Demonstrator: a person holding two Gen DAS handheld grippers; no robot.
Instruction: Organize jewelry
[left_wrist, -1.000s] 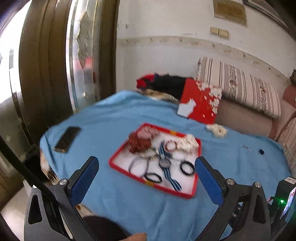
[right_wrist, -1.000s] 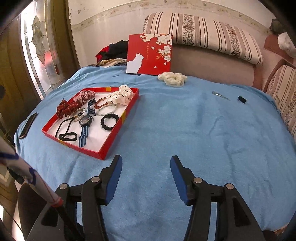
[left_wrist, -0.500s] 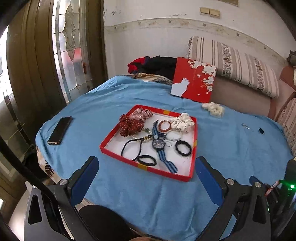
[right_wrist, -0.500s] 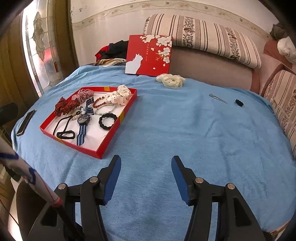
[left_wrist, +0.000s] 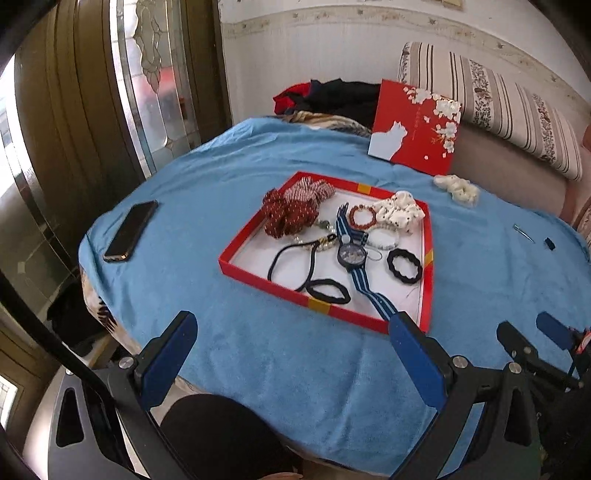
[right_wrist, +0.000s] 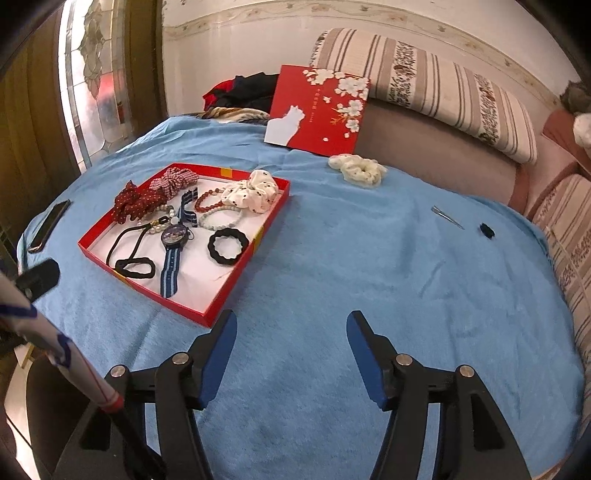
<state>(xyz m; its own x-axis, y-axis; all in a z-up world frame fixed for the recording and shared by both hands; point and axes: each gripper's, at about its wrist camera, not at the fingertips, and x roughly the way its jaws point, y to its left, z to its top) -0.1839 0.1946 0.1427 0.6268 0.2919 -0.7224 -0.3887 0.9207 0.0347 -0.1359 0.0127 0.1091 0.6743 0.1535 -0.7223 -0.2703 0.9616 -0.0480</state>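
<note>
A phone (left_wrist: 130, 230) lies at the far left of the blue cloth (right_wrist: 369, 280), well apart from the work, and next comes the red tray (right_wrist: 236, 275) holding the jewelry together: red scrunchies (right_wrist: 138, 199), black hair ties (right_wrist: 135, 266), a striped-strap watch (right_wrist: 173, 236), bead bracelets (right_wrist: 218, 218) and a black ring tie (right_wrist: 228, 245). The left gripper (left_wrist: 291, 358) hangs before the tray's near edge, spread wide and empty, seemingly ready to reach in. Further right a cream scrunchie (right_wrist: 358, 168), tweezers (right_wrist: 447, 217) and a small black piece (right_wrist: 486, 230) lie loose, likely still to be gathered, while the right gripper (right_wrist: 290, 354) hovers over bare cloth, also spread and empty.
</note>
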